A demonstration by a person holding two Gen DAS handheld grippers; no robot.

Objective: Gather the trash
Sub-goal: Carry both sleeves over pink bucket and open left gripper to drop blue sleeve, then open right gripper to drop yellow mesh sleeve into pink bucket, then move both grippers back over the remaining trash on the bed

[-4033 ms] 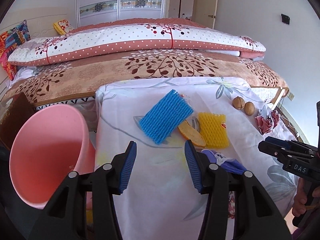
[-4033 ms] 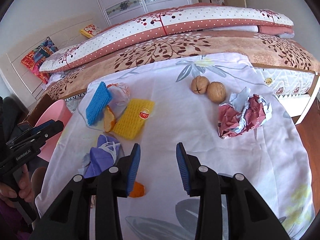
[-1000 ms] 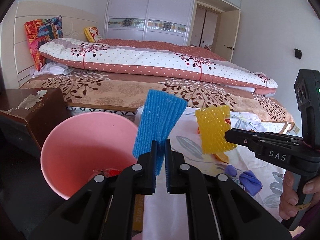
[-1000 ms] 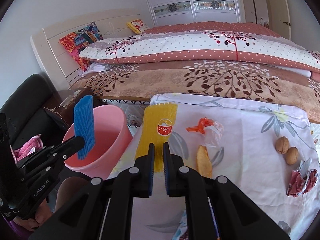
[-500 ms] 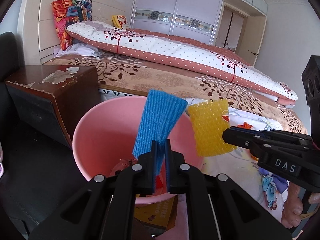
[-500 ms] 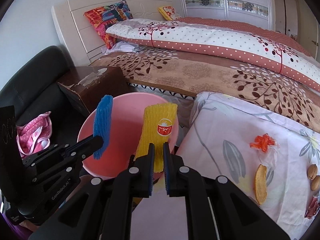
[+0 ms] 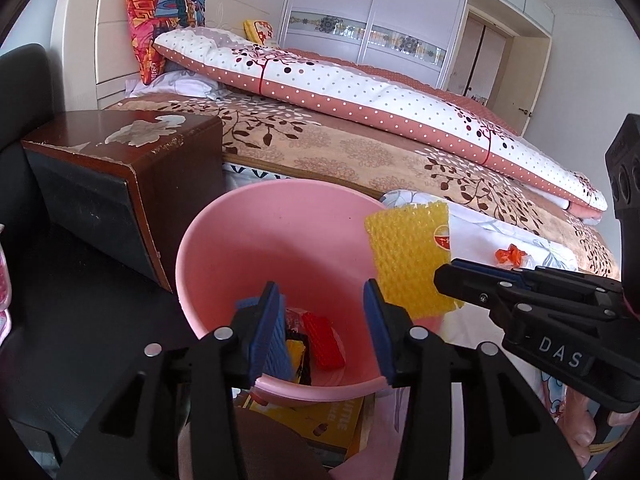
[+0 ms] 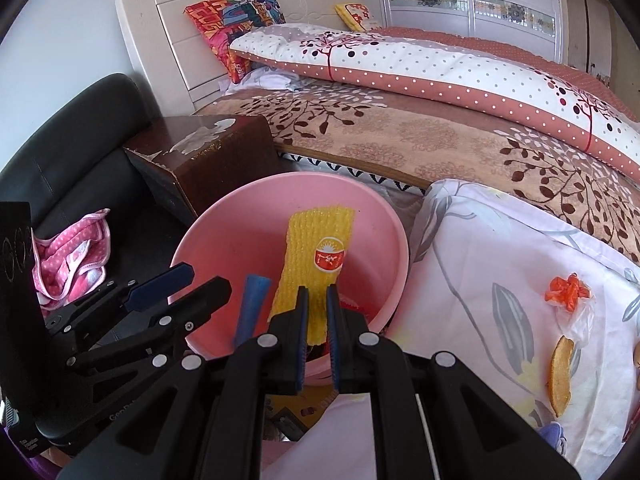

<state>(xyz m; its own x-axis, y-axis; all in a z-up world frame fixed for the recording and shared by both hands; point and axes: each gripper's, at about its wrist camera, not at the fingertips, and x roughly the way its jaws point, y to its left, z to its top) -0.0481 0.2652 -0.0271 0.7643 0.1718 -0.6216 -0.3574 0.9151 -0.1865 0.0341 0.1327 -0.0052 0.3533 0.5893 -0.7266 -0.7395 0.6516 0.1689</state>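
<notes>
Right hand-held gripper (image 8: pixel 316 300) pinches yellow foam net (image 8: pixel 318 256) upright (left's jaws opening).

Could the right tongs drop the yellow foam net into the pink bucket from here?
Probably yes: the right tongs hold the yellow foam net directly over the pink bucket's open mouth, and nothing blocks the drop.

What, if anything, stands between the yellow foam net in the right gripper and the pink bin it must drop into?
Nothing visible does. The right gripper holds the yellow foam net upright above the open pink bin, and the bin's mouth below it is uncovered.
</notes>
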